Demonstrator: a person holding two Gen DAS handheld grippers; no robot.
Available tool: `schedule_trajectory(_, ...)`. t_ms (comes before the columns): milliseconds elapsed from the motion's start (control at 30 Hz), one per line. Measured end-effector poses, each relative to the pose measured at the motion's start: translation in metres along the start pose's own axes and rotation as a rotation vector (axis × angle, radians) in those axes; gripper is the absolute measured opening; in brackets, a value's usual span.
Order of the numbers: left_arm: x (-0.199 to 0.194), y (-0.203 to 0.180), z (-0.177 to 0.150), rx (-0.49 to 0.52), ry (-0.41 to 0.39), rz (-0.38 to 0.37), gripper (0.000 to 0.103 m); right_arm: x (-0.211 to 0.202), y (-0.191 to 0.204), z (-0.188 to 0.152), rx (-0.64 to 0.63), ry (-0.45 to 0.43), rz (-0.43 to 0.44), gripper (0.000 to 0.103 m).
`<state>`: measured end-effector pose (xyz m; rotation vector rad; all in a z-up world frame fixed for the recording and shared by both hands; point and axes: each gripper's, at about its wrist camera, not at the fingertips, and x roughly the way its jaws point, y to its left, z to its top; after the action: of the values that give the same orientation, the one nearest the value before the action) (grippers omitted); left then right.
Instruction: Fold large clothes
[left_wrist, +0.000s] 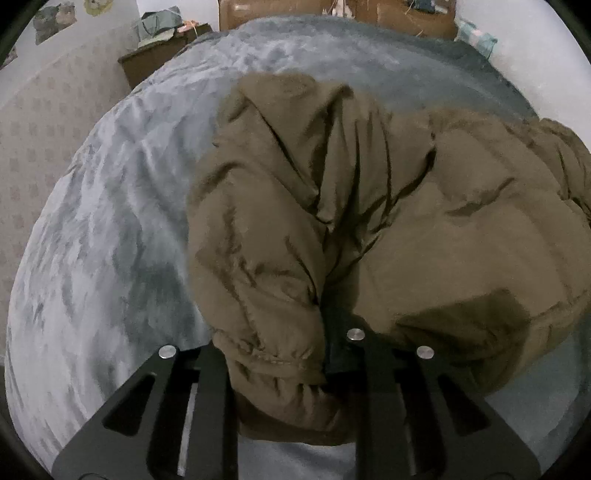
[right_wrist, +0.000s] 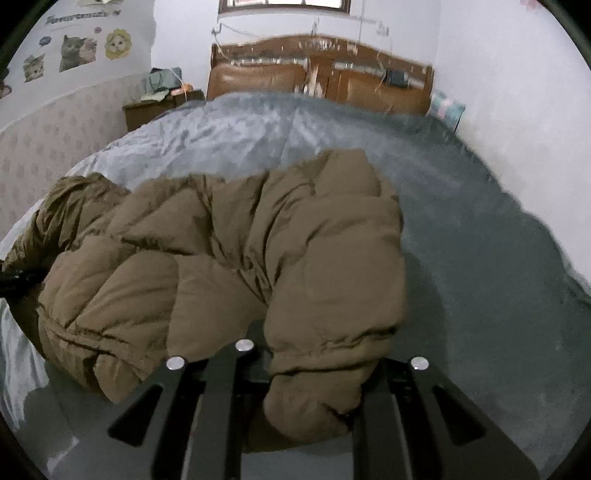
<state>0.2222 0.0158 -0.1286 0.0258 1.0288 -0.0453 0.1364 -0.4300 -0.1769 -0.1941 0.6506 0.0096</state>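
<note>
A fold of the brown puffer jacket (right_wrist: 258, 251) appears to be in hand: it is lying bunched on the grey bed (right_wrist: 480, 240), near the foot edge. The left claw (left_wrist: 291, 354) is clamping on a padded hem at one side and the right claw (right_wrist: 314, 373) on a thick roll of fabric at the other. Both are pointing toward the headboard (right_wrist: 317, 77), low over the bedding; next, the held edges probably need carrying forward together and laying flat.
</note>
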Motion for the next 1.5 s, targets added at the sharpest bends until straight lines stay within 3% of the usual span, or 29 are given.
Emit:
schedule_trajectory(133, -0.043, -0.021, -0.031, 0.017, -0.056, -0.026, 0.015, -0.048, -0.016, -0.022, -0.021, -0.028, -0.045, 0.014)
schedule_trajectory(267, -0.065, -0.037, -0.075, 0.035, -0.046, -0.057, 0.015, -0.079, -0.036, -0.057, 0.001, 0.001, -0.047, 0.014)
schedule_trajectory(400, -0.075, -0.043, -0.118, 0.040, -0.025, -0.085, 0.016, -0.084, -0.052, -0.099, 0.032, 0.080, -0.012, 0.016)
schedule_trajectory(500, -0.061, -0.046, -0.125, 0.038, 0.000, -0.092, 0.020, -0.071, -0.062, -0.118, 0.091, 0.131, 0.037, 0.021)
schedule_trajectory(767, -0.046, -0.035, -0.116, -0.003, 0.023, -0.109, 0.048, -0.049, -0.088, -0.137, 0.256, 0.217, 0.102, 0.052)
schedule_trajectory(800, -0.049, -0.033, -0.116, -0.008, 0.018, -0.098, 0.051, -0.050, -0.089, -0.138, 0.260, 0.224, 0.095, 0.059)
schedule_trajectory(867, -0.058, -0.033, -0.121, -0.018, -0.003, -0.068, 0.071, -0.054, -0.092, -0.140, 0.266, 0.224, 0.087, 0.065)
schedule_trajectory(933, -0.072, -0.020, -0.129, -0.018, -0.030, -0.040, 0.074, -0.063, -0.094, -0.143, 0.271, 0.214, 0.069, 0.074)
schedule_trajectory(1133, -0.101, -0.009, -0.130, -0.008, -0.073, 0.002, 0.074, -0.100, -0.112, -0.145, 0.293, 0.132, 0.024, 0.075)
schedule_trajectory(1367, -0.130, -0.011, -0.131, -0.012, -0.117, -0.018, 0.074, -0.125, -0.112, -0.129, 0.292, 0.055, -0.031, 0.074)
schedule_trajectory(1400, -0.132, -0.011, -0.130, -0.010, -0.123, -0.015, 0.074, -0.126, -0.108, -0.127, 0.281, 0.045, -0.041, 0.071)
schedule_trajectory(1433, -0.132, -0.012, -0.130, -0.006, -0.127, -0.008, 0.074, -0.124, -0.102, -0.126, 0.261, 0.038, -0.045, 0.062)
schedule_trajectory(1500, -0.124, -0.016, -0.128, 0.003, -0.105, -0.011, 0.065, -0.118, -0.094, -0.124, 0.236, 0.055, -0.039, 0.050)
